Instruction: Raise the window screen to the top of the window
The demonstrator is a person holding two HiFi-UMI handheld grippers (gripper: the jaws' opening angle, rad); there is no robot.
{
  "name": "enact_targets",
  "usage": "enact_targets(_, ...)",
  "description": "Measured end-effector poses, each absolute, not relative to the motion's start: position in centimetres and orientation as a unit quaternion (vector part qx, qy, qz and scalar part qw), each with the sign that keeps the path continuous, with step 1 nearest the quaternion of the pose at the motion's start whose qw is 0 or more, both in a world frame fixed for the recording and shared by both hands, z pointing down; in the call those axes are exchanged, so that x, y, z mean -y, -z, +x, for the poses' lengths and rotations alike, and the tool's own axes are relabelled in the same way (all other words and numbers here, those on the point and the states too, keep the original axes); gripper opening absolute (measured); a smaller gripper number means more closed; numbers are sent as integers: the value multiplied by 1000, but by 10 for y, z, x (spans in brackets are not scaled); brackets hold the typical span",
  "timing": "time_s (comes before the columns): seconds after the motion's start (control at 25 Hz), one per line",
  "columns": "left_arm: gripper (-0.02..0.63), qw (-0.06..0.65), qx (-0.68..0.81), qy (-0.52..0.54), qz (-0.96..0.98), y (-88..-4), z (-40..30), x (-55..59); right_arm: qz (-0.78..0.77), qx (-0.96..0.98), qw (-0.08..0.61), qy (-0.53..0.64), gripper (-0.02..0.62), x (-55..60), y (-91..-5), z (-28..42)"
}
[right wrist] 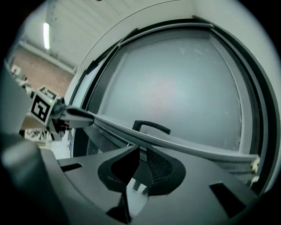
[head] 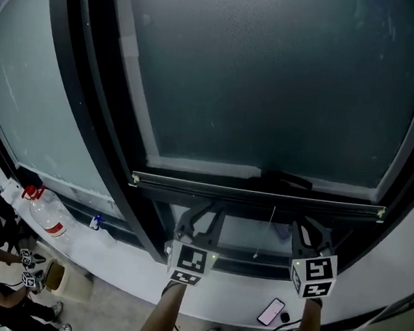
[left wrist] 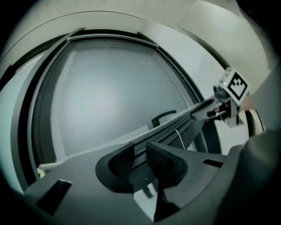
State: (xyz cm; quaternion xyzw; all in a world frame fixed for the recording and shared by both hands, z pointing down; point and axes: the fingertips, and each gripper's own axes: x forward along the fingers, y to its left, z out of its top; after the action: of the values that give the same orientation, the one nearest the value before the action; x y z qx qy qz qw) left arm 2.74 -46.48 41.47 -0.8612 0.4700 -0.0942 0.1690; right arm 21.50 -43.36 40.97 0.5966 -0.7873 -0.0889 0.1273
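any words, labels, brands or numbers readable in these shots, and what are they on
No readable text in any view.
Left marker cube, right marker cube: square black-and-white patterns only, no letters.
Bottle: any label is too small to read.
Phone: too small to read.
Screen bar: no print visible.
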Motion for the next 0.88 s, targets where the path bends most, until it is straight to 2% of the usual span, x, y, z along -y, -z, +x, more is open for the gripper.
enact_targets(0.16,79,295,-410,251,-826,-429,35,479,558,756,276,202,63,444,-403,207)
enact_targets(0.36,92,385,-354,348,-778,-430,35,491,460,703,451,301,63,456,-423,202)
enact_targets(0.68,92,425,-292,457,-725,-441,26,507,364,645,577,344,63,470,-434,219)
enact_targets(0.88,92,430,-274,479,-714,-441,24,510,343,635,600,344,56,472,-431,218)
